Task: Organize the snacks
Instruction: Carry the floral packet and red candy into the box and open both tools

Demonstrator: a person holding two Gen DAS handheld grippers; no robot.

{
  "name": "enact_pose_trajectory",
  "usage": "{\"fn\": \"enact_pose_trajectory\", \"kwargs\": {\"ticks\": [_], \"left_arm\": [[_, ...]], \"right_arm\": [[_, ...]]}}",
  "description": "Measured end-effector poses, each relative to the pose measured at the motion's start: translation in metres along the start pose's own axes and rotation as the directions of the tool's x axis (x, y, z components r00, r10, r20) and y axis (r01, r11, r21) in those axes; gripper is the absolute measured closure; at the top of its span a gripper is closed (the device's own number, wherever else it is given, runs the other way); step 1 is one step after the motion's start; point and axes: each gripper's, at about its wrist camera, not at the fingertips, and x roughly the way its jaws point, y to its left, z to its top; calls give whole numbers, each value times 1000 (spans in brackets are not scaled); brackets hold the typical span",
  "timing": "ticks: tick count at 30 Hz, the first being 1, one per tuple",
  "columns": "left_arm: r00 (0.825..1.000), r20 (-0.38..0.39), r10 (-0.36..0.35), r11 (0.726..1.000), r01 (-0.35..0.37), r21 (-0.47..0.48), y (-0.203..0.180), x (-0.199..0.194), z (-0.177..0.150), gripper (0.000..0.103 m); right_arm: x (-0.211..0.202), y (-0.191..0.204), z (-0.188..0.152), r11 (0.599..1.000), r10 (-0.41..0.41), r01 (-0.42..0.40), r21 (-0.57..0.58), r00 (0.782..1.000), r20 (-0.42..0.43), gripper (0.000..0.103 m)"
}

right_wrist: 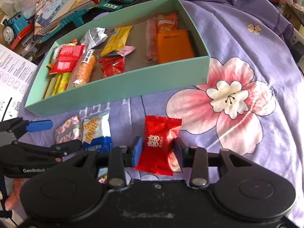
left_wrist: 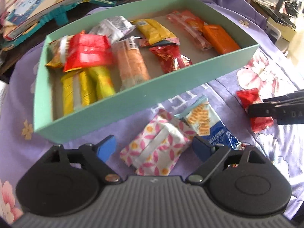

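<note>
A teal box [left_wrist: 133, 102] [right_wrist: 114, 87] on the purple floral cloth holds several snack packets, red, yellow and orange. In front of it lie a pink-flowered packet [left_wrist: 157, 152] [right_wrist: 67, 129] and a blue cracker packet [left_wrist: 207, 121] [right_wrist: 96, 131]. My left gripper [left_wrist: 154, 148] [right_wrist: 53, 135] is open, straddling the pink-flowered packet with a gap at the left pad. A red candy packet [right_wrist: 161, 142] [left_wrist: 248, 102] lies flat on the cloth between the pads of my right gripper [right_wrist: 158, 150], which stand close beside it without squeezing it. One of its fingers [left_wrist: 266, 112] crosses that packet in the left wrist view.
Picture books and teal toy parts [right_wrist: 66, 5] pile up behind the box at the back left, beside a blue toy train [right_wrist: 13, 26]. A printed sheet [right_wrist: 13, 72] lies at the left. A person's hand [right_wrist: 13, 195] holds the left gripper. Flowered cloth [right_wrist: 237, 95] spreads to the right.
</note>
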Motion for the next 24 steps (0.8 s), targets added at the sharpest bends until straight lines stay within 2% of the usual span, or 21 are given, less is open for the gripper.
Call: {"fn": "enact_pose_trajectory", "kwargs": {"ticks": [3,5,8,14,19,24], "left_arm": [[1000,-7,-23,1000,23,20,-4,5,-2,25],[1000,2,-30,999,30,16,-6,5,-6,38],[1000,9,-17,1000,17,-13,-6,1,-10,45],[999,-23,-36,986,32,-163,3,-6,-17,48],[1000,-25,-4,986,0,-168,0,-5,-16,50],[999,8,-45,977,46,-210,4,-25,-14,51]], "right_arm": [[6,7,2,1000,-2,2,-21,1000,-2,62],[9,13,0,999,-15,16,-52,1000,5,62],[9,21,-5,992,-36,39,-122,999,24,62],[3,12,-12,991,-13,17,-132,999,33,64],[-1,17,-15,990,-28,33,-133,999,45,67],[-14,8,-12,997,18,-14,-81,999,43,68]]}}
